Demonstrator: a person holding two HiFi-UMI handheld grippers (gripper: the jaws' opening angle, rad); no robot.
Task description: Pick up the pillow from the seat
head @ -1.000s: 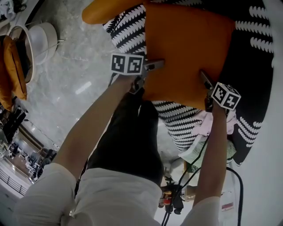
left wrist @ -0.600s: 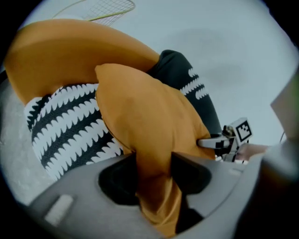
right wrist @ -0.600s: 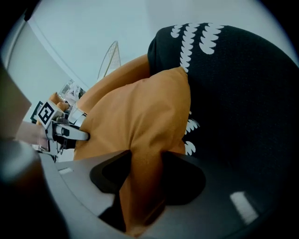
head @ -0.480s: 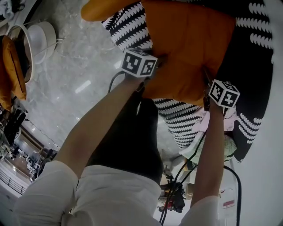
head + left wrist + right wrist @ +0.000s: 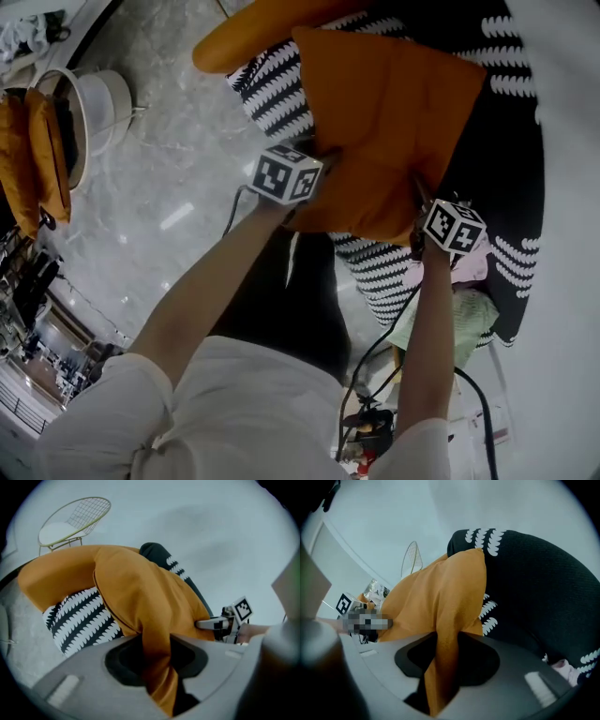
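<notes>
The orange pillow [image 5: 394, 112] hangs over the black seat with the white leaf pattern [image 5: 277, 80], its near edge raised. My left gripper [image 5: 323, 161] is shut on the pillow's near left corner, and a fold of orange cloth [image 5: 157, 667] is pinched between its jaws. My right gripper [image 5: 420, 195] is shut on the near right corner, with cloth [image 5: 440, 667] squeezed between its jaws. Both pairs of jaws have just been closing with the pillow fabric between them. The left gripper view shows the right gripper [image 5: 218, 623] at the pillow's far edge.
A second orange bolster cushion [image 5: 253, 37] lies at the seat's [image 5: 79, 616] back edge. A white round chair [image 5: 94, 89] with orange cushions [image 5: 28, 159] stands on the marble floor at the left. A wire chair [image 5: 70, 522] is farther off. Cables [image 5: 375, 366] hang near my legs.
Both grippers went from open beside the pillow's near edge to shut on it, then rose. The pillow's near edge has lifted off the seat and its cloth has bunched.
</notes>
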